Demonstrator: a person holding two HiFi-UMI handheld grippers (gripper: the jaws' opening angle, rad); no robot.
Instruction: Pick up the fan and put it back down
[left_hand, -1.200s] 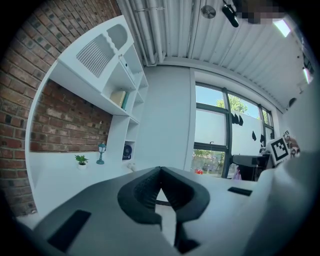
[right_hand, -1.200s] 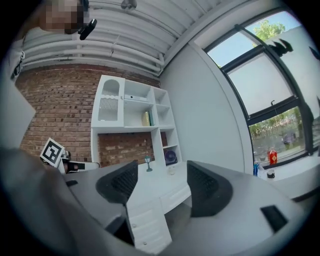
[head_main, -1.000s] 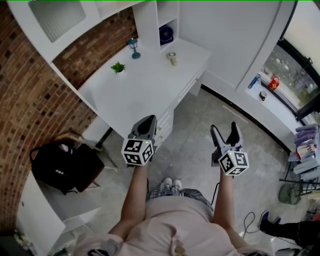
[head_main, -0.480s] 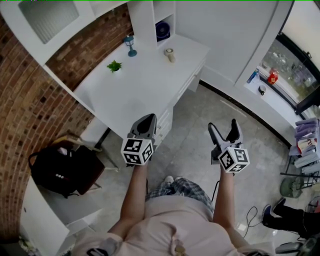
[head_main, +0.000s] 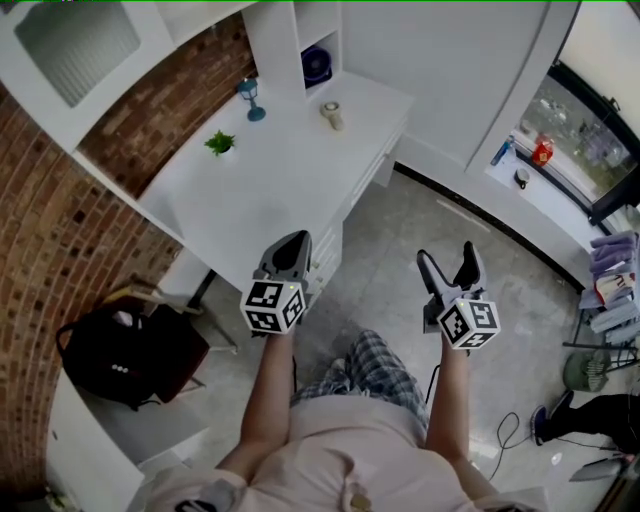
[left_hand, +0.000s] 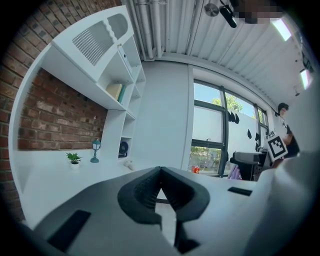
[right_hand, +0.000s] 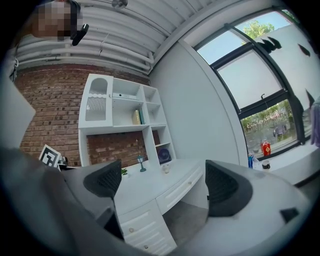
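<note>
Plainly, neither tool had reached the fan (head_main: 317, 66) yet. It stood in an open cubby of the white shelf unit (head_main: 275, 45) at the back of the table (head_main: 260, 200), at the top middle of the head view, well apart from both hands. The left hand-held gripper (head_main: 293, 245) hung over the table's near corner in the middle of the frame, and from there the fan lay almost straight up the picture. The right hand-held gripper (head_main: 448, 258) was out over the grey floor at centre right, so from it the fan lay up and to the left, across the table top.

I judged the left one somewhat nearer, though the right looked readier. Its jaws had just been opening and stood wide apart, with nothing between them. The left one's ribbed black pads were pressed together on nothing.

The fan looked small, dark blue and round, a disc standing upright with its face turned out of the cubby toward the room. Whether it had a foot or a handle was too small to tell.

The table was smooth and white, with knobbed drawers (right_hand: 132, 222) down its front. On its top, nearer than the fan, stood a slim blue lantern ornament (head_main: 249, 98) and a little green potted plant (head_main: 220, 144). Rough red brick wall (head_main: 60, 230) filled the left of the frame.
</note>
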